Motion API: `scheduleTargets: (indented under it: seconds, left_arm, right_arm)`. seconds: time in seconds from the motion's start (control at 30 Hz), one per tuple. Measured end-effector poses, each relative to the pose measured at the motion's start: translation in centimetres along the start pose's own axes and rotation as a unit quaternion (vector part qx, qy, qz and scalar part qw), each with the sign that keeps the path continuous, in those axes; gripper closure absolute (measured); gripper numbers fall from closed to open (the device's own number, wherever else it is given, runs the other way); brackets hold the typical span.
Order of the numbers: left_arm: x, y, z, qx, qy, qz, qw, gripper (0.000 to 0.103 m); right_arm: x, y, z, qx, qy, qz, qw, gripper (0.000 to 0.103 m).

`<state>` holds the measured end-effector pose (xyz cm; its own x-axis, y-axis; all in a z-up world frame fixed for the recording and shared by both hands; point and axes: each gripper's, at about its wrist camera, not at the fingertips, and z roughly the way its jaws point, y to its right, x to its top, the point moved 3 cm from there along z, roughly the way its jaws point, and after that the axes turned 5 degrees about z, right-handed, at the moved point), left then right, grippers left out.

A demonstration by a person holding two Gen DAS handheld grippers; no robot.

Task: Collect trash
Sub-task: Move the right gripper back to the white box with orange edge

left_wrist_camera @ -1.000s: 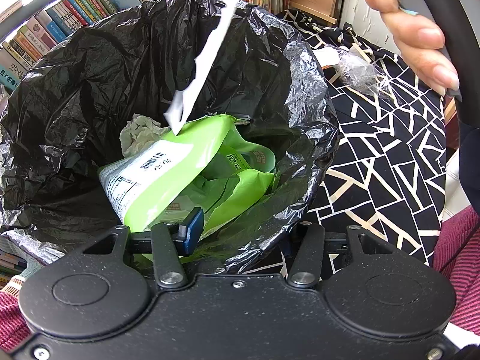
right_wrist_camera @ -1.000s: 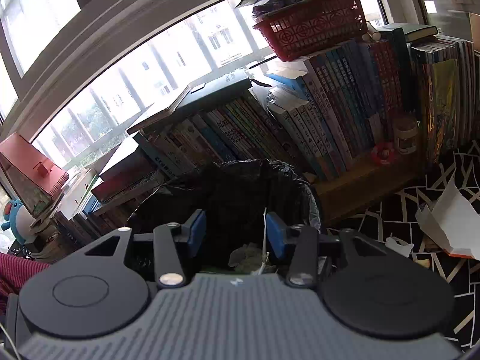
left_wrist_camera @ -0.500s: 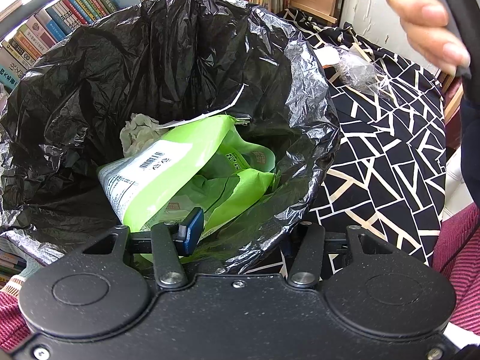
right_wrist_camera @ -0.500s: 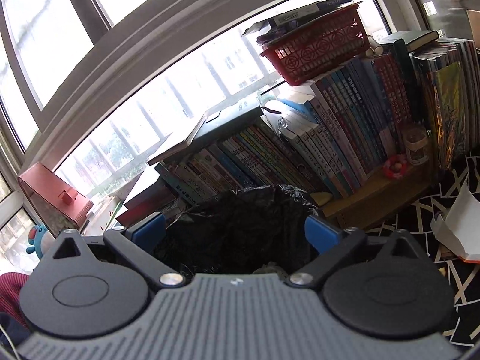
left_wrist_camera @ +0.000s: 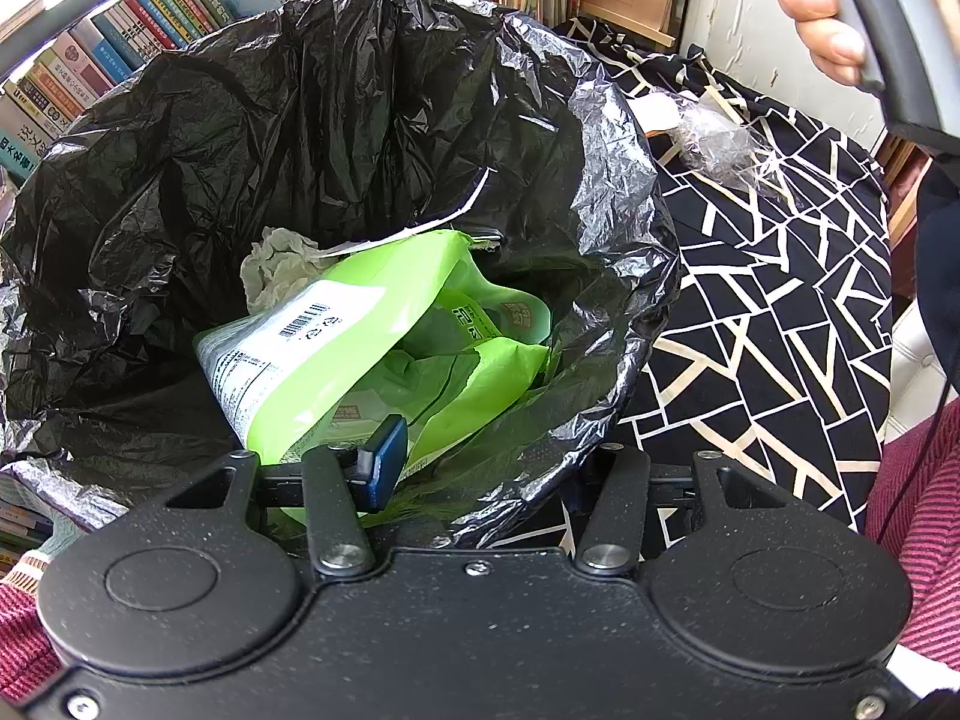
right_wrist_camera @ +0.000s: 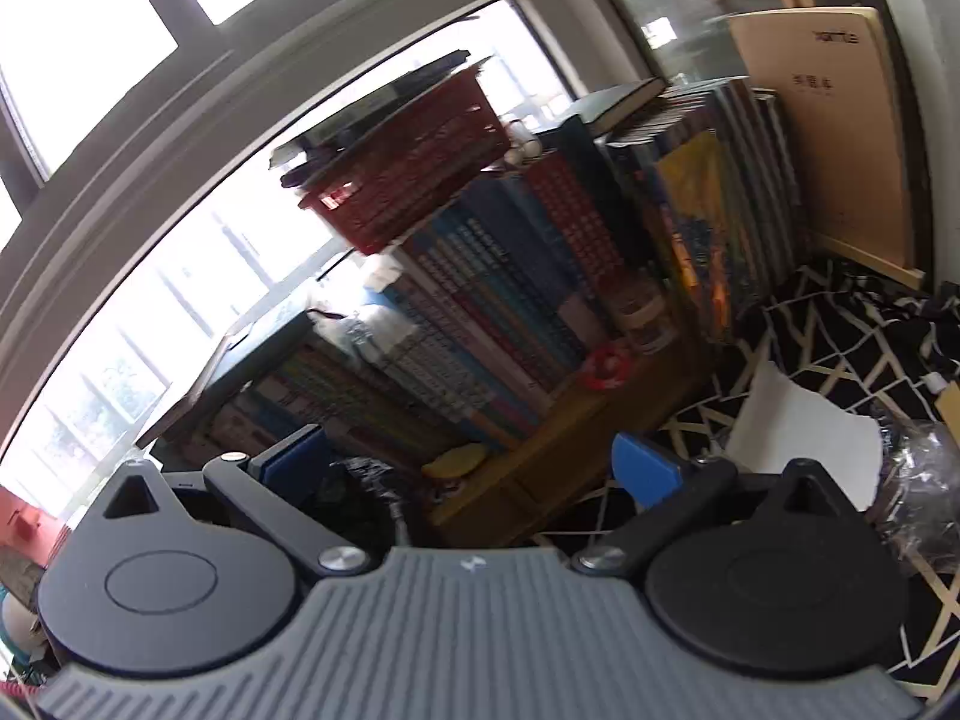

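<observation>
Now the right claw (right_wrist_camera: 471, 471) gapes empty; right of the bin (left_wrist_camera: 606, 138), thin limp paper (right_wrist_camera: 798, 435) wants an edge pinch.

The left gripper (left_wrist_camera: 462, 468) holds the near rim of a bin lined with a black trash bag (left_wrist_camera: 336, 138), one blue pad inside and the other finger hidden outside the rim. Inside lie a green package (left_wrist_camera: 360, 348) with a barcode label, crumpled white paper (left_wrist_camera: 276, 264) and a thin white strip (left_wrist_camera: 420, 228). Clear crumpled plastic (left_wrist_camera: 717, 147) rests on the black-and-white patterned cloth (left_wrist_camera: 780, 312) beside the bin. A hand (left_wrist_camera: 822, 30) grips a dark handle at upper right. Books (left_wrist_camera: 120, 42) line the back.
</observation>
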<state>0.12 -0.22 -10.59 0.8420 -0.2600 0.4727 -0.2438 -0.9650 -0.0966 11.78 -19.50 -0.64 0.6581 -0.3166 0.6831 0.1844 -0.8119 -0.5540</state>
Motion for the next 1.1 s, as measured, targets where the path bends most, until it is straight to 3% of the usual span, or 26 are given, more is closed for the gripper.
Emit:
scheduleTargets:
  seconds: [0.17, 0.37, 0.47, 0.63, 0.8, 0.9, 0.93, 0.97, 1.03, 1.1]
  left_arm:
    - [0.0, 0.0, 0.0, 0.0, 0.0, 0.0, 1.0, 0.055]
    - [0.0, 0.0, 0.0, 0.0, 0.0, 0.0, 1.0, 0.054]
    - [0.0, 0.0, 0.0, 0.0, -0.001, 0.0, 1.0, 0.054]
    - [0.0, -0.1, 0.2, -0.002, -0.004, -0.001, 1.0, 0.054]
    - [0.0, -0.1, 0.3, -0.001, -0.004, -0.002, 1.0, 0.054]
    - [0.0, -0.1, 0.3, -0.002, -0.005, -0.002, 1.0, 0.054]
    - [0.0, -0.1, 0.3, -0.002, -0.006, -0.003, 1.0, 0.054]
    - [0.0, -0.1, 0.3, -0.002, -0.006, -0.002, 1.0, 0.054]
    - [0.0, -0.1, 0.4, -0.003, -0.007, -0.003, 1.0, 0.054]
    - [0.1, -0.1, 0.5, -0.002, -0.009, -0.003, 1.0, 0.054]
  right_arm:
    - [1.3, 5.5, 0.7, -0.098, 0.016, 0.032, 0.995, 0.0]
    - [1.1, 12.8, 2.7, -0.193, 0.007, 0.098, 0.976, 0.0]
    - [0.3, 15.6, 4.0, -0.216, -0.004, 0.134, 0.967, 0.0]
    - [-1.3, 18.6, 5.4, -0.22, -0.007, 0.18, 0.959, 0.002]
    - [-2.1, 19.4, 6.6, -0.23, -0.02, 0.176, 0.957, 0.016]
    - [-2.6, 19.7, 7.4, -0.23, -0.028, 0.18, 0.956, 0.032]
    - [-2.7, 19.7, 7.8, -0.234, -0.035, 0.179, 0.955, 0.044]
    - [-2.9, 19.7, 8.1, -0.242, -0.041, 0.173, 0.954, 0.05]
    - [-3.3, 19.7, 8.8, -0.247, -0.049, 0.162, 0.954, 0.052]
    - [-3.6, 19.8, 9.2, -0.25, -0.055, 0.157, 0.954, 0.063]
